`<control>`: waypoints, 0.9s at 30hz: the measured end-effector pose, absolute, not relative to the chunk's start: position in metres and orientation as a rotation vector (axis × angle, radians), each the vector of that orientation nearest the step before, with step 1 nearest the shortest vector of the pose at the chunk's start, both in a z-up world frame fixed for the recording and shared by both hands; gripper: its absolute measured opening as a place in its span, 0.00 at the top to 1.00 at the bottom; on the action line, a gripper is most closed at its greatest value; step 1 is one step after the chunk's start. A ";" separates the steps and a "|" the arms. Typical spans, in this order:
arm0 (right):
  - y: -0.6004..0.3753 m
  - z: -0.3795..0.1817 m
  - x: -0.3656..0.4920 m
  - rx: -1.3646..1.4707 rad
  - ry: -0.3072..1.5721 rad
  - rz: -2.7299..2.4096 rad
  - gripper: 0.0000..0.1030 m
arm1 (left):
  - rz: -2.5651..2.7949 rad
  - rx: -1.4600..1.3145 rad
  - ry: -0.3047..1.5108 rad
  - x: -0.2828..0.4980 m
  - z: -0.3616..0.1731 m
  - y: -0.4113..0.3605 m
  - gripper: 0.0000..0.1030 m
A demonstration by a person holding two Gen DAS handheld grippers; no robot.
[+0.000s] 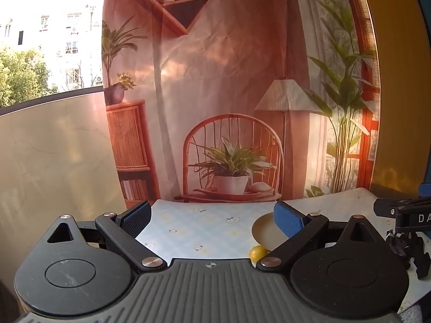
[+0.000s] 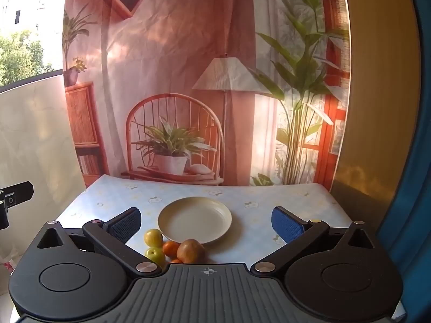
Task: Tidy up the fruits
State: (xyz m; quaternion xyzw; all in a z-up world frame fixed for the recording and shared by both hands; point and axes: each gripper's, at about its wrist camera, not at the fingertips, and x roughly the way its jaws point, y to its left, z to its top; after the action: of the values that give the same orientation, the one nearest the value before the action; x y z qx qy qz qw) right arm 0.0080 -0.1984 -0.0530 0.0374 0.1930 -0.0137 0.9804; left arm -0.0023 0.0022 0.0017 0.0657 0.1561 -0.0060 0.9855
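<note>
A cream plate (image 2: 194, 220) sits bare in the middle of the flowered tablecloth (image 2: 256, 231). Just in front of it lie a yellow fruit (image 2: 153, 237), a green apple (image 2: 155, 255), an orange (image 2: 170, 248) and a brownish apple (image 2: 190, 251), bunched together; another orange peeks out behind my gripper body. My right gripper (image 2: 206, 224) hangs open above them, nothing between its blue pads. In the left wrist view, my left gripper (image 1: 212, 218) is open over bare cloth, with the plate (image 1: 264, 228) and a yellow fruit (image 1: 257, 252) partly hidden by its right finger.
A printed backdrop (image 2: 188, 80) hangs right behind the table's far edge. A pale panel (image 1: 54, 156) stands at the left and an amber wall (image 2: 377, 107) at the right. The other gripper's black frame (image 1: 404, 215) and a gloved hand (image 1: 409, 250) show at the right.
</note>
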 end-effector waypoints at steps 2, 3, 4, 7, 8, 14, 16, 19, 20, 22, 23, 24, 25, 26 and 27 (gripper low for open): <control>-0.201 -0.054 0.006 0.076 0.386 -0.029 0.00 | -0.011 0.131 0.312 -0.002 0.002 0.002 0.04; -0.203 -0.054 0.006 0.077 0.384 -0.028 0.00 | -0.011 0.131 0.311 -0.002 0.001 0.002 0.04; -0.200 -0.056 0.005 0.076 0.381 -0.030 0.00 | -0.010 0.132 0.312 -0.002 0.001 0.002 0.04; -0.200 -0.056 0.005 0.077 0.381 -0.029 0.00 | -0.011 0.131 0.311 -0.002 0.001 0.003 0.04; -0.200 -0.056 0.005 0.078 0.381 -0.029 0.00 | -0.010 0.131 0.311 -0.002 0.001 0.003 0.04; -0.200 -0.056 0.005 0.078 0.379 -0.028 0.00 | -0.009 0.129 0.311 -0.002 0.001 0.004 0.04; -0.200 -0.057 0.004 0.079 0.379 -0.028 0.00 | -0.008 0.123 0.314 -0.002 0.001 0.005 0.04; -0.200 -0.057 0.004 0.079 0.378 -0.028 0.00 | -0.012 0.116 0.318 -0.002 0.001 0.006 0.04; -0.200 -0.057 0.004 0.080 0.378 -0.028 0.00 | -0.013 0.115 0.317 -0.002 0.001 0.006 0.04; -0.200 -0.056 0.004 0.080 0.378 -0.028 0.00 | -0.014 0.113 0.316 -0.002 0.002 0.006 0.04; -0.200 -0.057 0.004 0.081 0.378 -0.029 0.00 | -0.014 0.112 0.316 -0.002 0.002 0.006 0.04; -0.200 -0.057 0.004 0.081 0.377 -0.028 0.00 | -0.013 0.110 0.317 -0.002 0.002 0.006 0.04; -0.200 -0.057 0.004 0.081 0.377 -0.028 0.00 | -0.012 0.109 0.317 -0.002 0.001 0.006 0.04; -0.200 -0.057 0.004 0.080 0.377 -0.028 0.00 | -0.011 0.108 0.318 -0.002 0.001 0.006 0.04; -0.200 -0.057 0.004 0.080 0.377 -0.028 0.00 | -0.011 0.108 0.318 -0.002 0.001 0.006 0.04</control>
State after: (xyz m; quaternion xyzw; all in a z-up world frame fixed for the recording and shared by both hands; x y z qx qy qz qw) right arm 0.0042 -0.1997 -0.0568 0.0400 0.1874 -0.0141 0.9814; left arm -0.0022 0.0063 0.0011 0.0537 0.1584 -0.0053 0.9859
